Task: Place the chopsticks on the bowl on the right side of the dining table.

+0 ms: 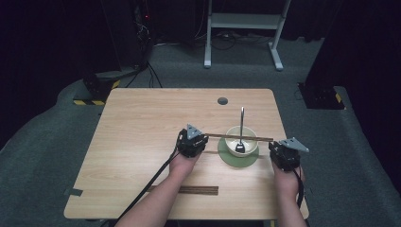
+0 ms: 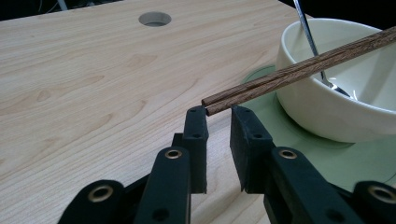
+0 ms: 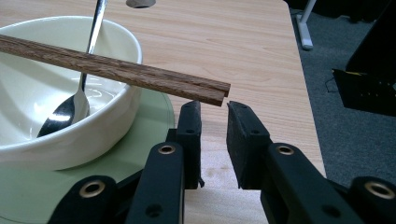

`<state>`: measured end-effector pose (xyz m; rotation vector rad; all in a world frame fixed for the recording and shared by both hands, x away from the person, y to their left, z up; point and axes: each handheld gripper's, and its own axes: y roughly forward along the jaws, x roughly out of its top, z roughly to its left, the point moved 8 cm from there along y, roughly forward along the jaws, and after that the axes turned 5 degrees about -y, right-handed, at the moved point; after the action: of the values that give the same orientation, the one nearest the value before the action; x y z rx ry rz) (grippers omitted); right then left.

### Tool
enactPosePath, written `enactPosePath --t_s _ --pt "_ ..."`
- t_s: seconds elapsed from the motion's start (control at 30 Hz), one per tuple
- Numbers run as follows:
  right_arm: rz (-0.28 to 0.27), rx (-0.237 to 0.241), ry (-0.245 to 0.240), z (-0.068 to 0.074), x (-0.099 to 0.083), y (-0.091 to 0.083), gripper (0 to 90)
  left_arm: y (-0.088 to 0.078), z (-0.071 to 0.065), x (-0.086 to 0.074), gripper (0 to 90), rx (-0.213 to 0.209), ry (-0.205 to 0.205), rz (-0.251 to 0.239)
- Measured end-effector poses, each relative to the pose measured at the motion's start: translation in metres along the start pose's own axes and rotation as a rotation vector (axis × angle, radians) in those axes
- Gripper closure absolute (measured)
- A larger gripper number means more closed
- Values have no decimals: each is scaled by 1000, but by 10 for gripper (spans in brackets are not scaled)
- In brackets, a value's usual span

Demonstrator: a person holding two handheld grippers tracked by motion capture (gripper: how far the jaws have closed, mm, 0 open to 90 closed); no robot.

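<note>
Two wooden chopsticks (image 1: 239,137) are laid side by side across the rim of a cream bowl (image 1: 230,143), which is set on a green saucer (image 1: 226,158) on the tabletop (image 1: 142,123). Each end is flanked, not pinched, by a claw: left claw (image 2: 218,113) and right claw (image 3: 214,108) are both kept narrowly parted. A metal spoon (image 1: 241,127) is leaned in the bowl; one more dark strip (image 1: 198,190) is left near the front edge.

Dark brown grained chopsticks (image 2: 299,70) just past the black fingers (image 2: 196,135), cream bowl (image 2: 336,112), pale green plate (image 2: 327,163), light wood-grain worktop (image 2: 93,84).
</note>
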<state>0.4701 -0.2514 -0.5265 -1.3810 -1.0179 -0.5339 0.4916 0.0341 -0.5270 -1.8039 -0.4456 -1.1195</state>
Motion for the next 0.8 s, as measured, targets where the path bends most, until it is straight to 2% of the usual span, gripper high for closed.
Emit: enactPosePath --t_s 0.4,0.57,0.7,0.8 --pt "-5 -1 -1 -1 1 0 763 0 0 -1 760 7 4 3" --pt "-6 -5 -1 -1 2 1 766 -2 2 0 761 23 10 1" --pt "-6 -5 1 -2 2 1 766 -4 1 0 799 43 31 -4" --pt "-8 -4 5 -2 2 0 765 -3 1 -2 808 46 25 5"
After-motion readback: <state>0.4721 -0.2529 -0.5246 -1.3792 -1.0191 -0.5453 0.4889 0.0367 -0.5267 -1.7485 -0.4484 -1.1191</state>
